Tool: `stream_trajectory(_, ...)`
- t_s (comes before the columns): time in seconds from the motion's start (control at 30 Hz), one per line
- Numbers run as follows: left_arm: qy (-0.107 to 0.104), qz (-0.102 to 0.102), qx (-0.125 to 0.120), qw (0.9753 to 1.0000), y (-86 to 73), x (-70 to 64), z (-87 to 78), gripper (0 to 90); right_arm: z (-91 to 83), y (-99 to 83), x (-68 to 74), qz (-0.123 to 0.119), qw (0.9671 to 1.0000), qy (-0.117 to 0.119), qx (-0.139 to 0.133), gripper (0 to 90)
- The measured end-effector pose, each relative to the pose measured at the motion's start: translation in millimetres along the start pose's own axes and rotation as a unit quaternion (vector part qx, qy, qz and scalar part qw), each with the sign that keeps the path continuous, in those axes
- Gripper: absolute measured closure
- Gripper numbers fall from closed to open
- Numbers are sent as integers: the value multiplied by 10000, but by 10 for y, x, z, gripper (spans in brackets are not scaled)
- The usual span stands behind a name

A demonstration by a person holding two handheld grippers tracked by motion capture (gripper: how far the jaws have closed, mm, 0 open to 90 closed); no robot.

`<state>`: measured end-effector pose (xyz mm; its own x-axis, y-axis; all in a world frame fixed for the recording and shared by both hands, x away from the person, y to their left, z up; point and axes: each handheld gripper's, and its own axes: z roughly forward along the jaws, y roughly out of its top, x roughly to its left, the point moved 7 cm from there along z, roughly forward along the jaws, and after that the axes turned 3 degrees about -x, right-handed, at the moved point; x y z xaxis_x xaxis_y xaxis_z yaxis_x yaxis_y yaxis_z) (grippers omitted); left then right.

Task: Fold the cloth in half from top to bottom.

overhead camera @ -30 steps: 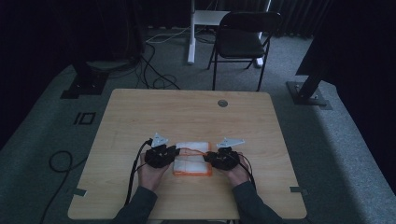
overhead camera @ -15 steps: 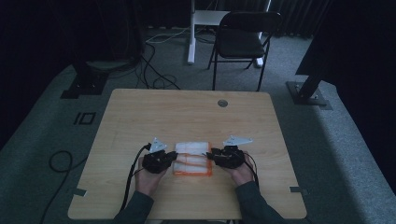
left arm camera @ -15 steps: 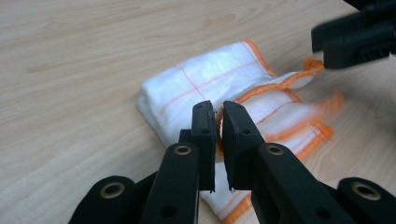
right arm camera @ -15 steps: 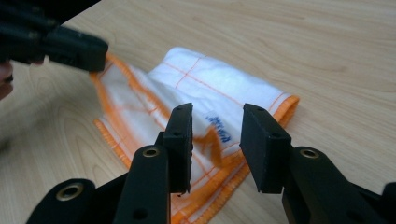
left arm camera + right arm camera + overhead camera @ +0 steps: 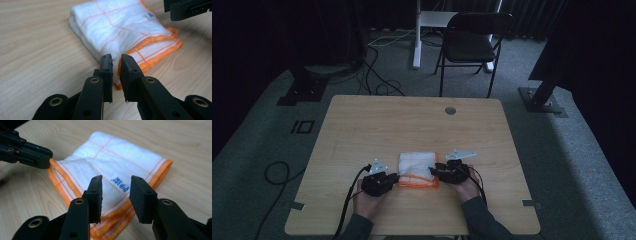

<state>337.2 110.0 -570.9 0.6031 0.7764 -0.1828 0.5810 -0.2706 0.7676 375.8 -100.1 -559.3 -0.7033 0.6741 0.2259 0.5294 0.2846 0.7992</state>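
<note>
Near the table's (image 5: 362, 130) front edge lies the folded cloth (image 5: 417, 169); left gripper (image 5: 115, 65), jaws narrowly parted, and right gripper (image 5: 115, 193), jaws wider, should each close squarely on one orange-hemmed corner.

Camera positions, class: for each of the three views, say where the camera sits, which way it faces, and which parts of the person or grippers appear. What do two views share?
High view: above the person's side, facing forward and down on the table; forearms, hands, left gripper, right gripper.
Left gripper view: rides the left gripper, looking along its fingers at the folded cloth.
Right gripper view: rides the right gripper, facing the cloth's orange-edged corner.
Shared: each gripper view shows the cloth and the other gripper.
</note>
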Motion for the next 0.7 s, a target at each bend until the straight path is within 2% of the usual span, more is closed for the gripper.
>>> stream_trajectory(0.17, 128, 101, 128, 9998, -84, 20, 3, 822, 48, -139, 35, -159, 9995, -95, 260, 625)
stream_trajectory(0.3, 210, 10, 203, 9996, -158, 77, -3, 828, 43, -232, 33, -153, 9990, -152, 394, 627)
stream_trajectory(0.6, 273, -59, 82, 9996, -146, 142, -56, 827, -68, -374, -47, -45, 9984, -237, 518, 627)
stream_trajectory(0.7, 281, -138, -63, 9995, -139, 183, -76, 819, -120, -399, -81, 8, 9985, -279, 466, 625)
